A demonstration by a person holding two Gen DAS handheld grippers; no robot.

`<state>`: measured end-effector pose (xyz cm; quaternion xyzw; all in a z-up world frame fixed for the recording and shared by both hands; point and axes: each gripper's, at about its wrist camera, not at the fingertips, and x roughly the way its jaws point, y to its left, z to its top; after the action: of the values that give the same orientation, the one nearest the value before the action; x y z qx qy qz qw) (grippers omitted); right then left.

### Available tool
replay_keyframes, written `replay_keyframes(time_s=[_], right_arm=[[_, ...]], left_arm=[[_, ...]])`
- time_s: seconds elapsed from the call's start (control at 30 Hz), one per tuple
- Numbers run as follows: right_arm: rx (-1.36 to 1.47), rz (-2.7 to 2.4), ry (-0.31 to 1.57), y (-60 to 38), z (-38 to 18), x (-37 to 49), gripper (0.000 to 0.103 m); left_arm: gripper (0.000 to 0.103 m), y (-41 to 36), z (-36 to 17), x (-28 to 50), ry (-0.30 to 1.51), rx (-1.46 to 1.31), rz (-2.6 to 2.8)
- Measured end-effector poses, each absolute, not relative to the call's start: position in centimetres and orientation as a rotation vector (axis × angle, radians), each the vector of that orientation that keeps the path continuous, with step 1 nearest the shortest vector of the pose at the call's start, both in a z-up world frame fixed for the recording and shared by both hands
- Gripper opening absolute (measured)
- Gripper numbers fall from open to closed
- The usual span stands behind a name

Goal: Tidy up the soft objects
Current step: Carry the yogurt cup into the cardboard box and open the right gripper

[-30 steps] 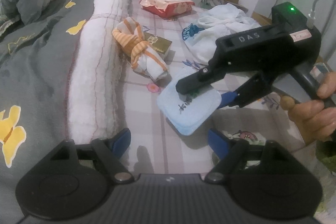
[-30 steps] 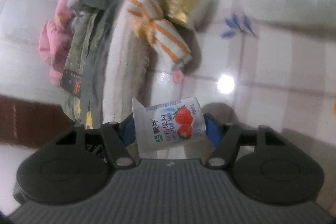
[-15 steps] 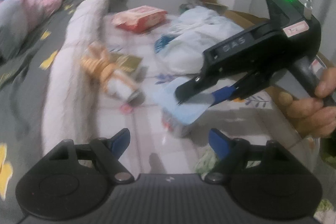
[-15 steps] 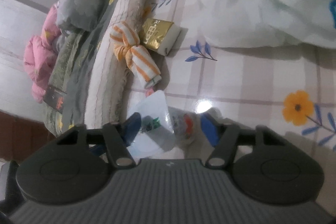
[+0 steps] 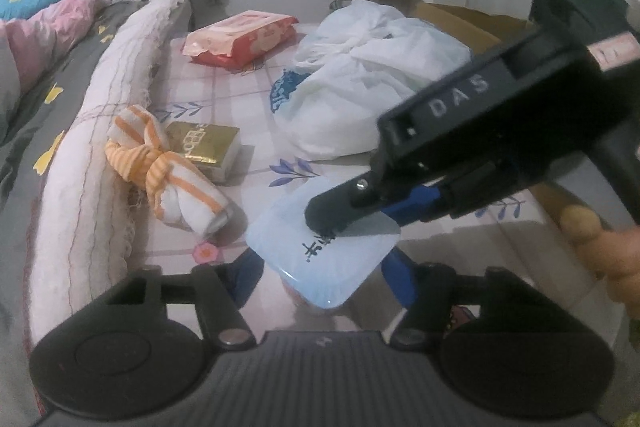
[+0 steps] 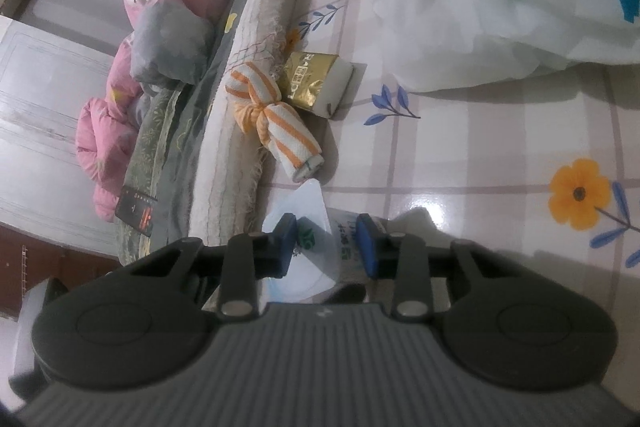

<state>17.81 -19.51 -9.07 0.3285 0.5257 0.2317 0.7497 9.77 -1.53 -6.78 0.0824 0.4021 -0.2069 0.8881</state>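
Closing both sets of jaws now — my right hand-held gripper [image 6: 326, 245] has its blue pads either side of the yogurt cup [image 5: 324, 259], pinching its clear foil lid edge, while my left hand-held gripper [image 5: 320, 281] closes around the same cup from below, pads not visibly pressing. Ahead and left of both lies the orange-striped rolled cloth [image 6: 276, 125] — touching a gold packet [image 6: 314, 83].

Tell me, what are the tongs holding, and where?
The right tongs are closing on the yogurt cup, pinching its foil-lid end. The left tongs are closing around the cup's body from below.
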Motion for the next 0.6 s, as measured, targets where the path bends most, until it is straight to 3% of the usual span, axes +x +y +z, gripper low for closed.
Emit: replay_keyframes(time_s=[0.1,0.33,0.6], right_arm=[[0.713,0.509,1.144,-19.5,-8.9,17.6,0.029],[0.687,0.517,1.126,-19.1,-7.2,17.0,0.028],[0.677,0.529,1.011,-21.0,-1.3,15.5,0.028]], left_arm=[[0.058,-1.6,-6.6,9.6,0.832,0.173,-0.432],[0.056,-1.4,-5.1,9.1,0.803,0.172,-0.426],[0.056,-3.1,0.2,8.1,0.685,0.203,-0.460]])
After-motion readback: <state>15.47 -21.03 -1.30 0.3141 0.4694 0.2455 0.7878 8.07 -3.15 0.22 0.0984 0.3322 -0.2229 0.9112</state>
